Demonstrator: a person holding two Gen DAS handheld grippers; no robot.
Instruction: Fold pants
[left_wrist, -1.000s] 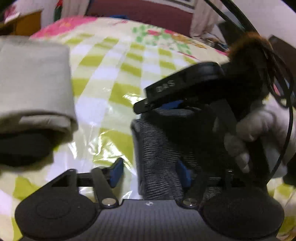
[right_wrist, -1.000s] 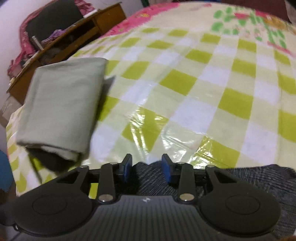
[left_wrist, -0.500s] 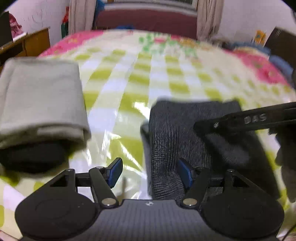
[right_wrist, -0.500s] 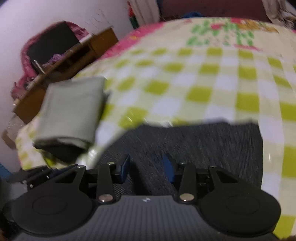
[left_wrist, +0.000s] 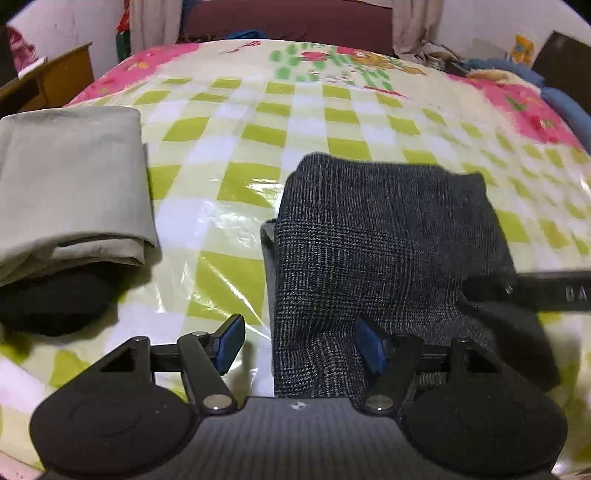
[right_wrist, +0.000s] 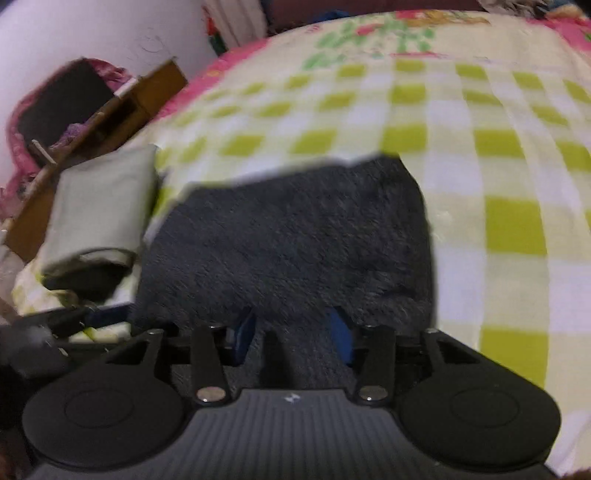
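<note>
Dark grey pants lie folded on the bed. Left tool released, straddling their near-left edge. Right tool: cloth between fingers, pinch unclear. Risk: either tool snagging fabric and dragging the fold undone.

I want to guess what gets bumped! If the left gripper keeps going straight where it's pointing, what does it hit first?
Probably the dark checked pants. The left gripper points down at their near left edge, jaws open astride it.
</note>
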